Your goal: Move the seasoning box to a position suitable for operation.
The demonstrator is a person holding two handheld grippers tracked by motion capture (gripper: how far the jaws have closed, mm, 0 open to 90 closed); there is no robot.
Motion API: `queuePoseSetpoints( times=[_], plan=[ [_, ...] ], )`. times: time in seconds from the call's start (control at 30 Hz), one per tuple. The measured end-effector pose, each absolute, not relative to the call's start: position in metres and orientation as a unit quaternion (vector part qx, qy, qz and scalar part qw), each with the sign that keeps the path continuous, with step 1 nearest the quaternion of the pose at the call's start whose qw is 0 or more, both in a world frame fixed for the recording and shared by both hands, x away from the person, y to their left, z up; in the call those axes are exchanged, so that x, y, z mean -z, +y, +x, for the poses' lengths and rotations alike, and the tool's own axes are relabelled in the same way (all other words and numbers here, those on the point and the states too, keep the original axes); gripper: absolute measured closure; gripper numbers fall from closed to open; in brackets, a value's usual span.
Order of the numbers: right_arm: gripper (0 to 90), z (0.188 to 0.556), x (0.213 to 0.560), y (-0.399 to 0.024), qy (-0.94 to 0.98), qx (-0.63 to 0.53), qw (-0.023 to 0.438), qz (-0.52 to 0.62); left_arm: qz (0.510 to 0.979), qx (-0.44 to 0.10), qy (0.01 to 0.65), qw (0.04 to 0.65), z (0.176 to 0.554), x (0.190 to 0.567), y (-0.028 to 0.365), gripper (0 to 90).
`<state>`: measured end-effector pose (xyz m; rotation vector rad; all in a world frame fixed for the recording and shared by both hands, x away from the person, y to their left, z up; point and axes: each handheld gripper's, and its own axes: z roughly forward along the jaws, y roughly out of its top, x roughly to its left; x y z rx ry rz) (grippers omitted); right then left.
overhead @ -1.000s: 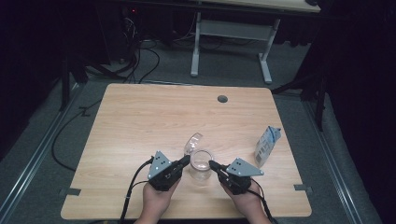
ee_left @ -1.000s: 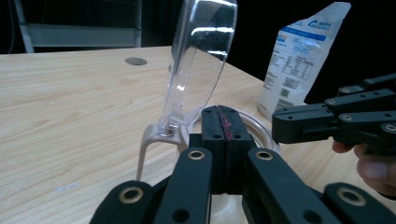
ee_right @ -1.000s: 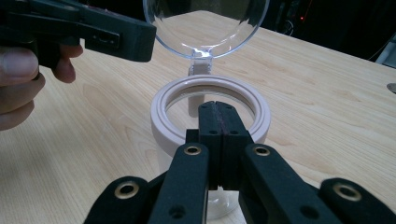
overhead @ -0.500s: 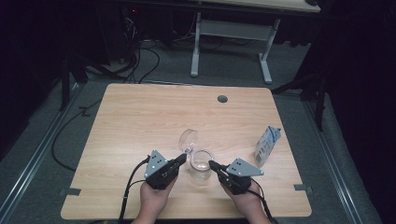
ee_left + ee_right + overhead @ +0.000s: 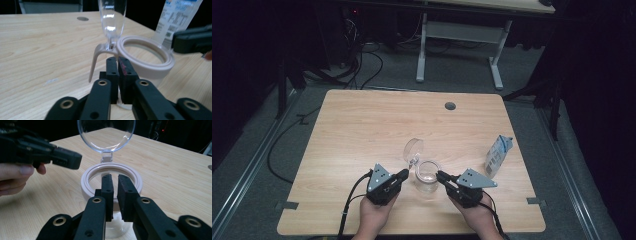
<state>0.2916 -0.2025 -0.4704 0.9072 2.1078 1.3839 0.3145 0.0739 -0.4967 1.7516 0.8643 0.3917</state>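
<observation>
While both hands rest near the front edge of the tabletop [image 5: 362, 120], a small clear jar [image 5: 427, 179] stands upright between the two claws, its long axis vertical and its mouth facing up. It has a see-through body, a thick pale pinkish-white ring round the mouth, and a round transparent lid [image 5: 413, 148] hinged at the rim. This lid is swung open, standing up and leaning away from the person, with a pale latch tab hanging beside the hinge.

The left claw [image 5: 402, 174] points at the jar from the left, just beside the rim. Its jaws have just been opening, yet only a thin slit shows between them and they grip nothing. The right claw [image 5: 441, 174] points in from the right, likewise just opened to a narrow gap, its tips at the rim without clasping it.

A blue-and-white carton [image 5: 498, 155] stands well off to the right.
</observation>
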Motion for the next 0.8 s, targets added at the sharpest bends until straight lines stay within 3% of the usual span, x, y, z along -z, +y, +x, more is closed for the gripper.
queuePoseSetpoints(
  times=[0.23, 0.43, 0.8],
  plan=[
    [77.7, 0.297, 0.472, -0.217, 0.757, -0.499, 0.231, 0.353, 0.758, -0.158, 0.381, 0.505, 0.313, 0.514, 0.094, 78.1],
    [77.3, 0.302, 0.482, -0.223, 0.754, -0.484, 0.233, 0.378, 0.780, -0.185, 0.361, 0.477, 0.310, 0.521, 0.098, 69.3],
    [75.4, 0.300, 0.506, -0.230, 0.763, -0.445, 0.249, 0.398, 0.780, -0.179, 0.369, 0.473, 0.312, 0.525, 0.101, 59.7]
  ],
)
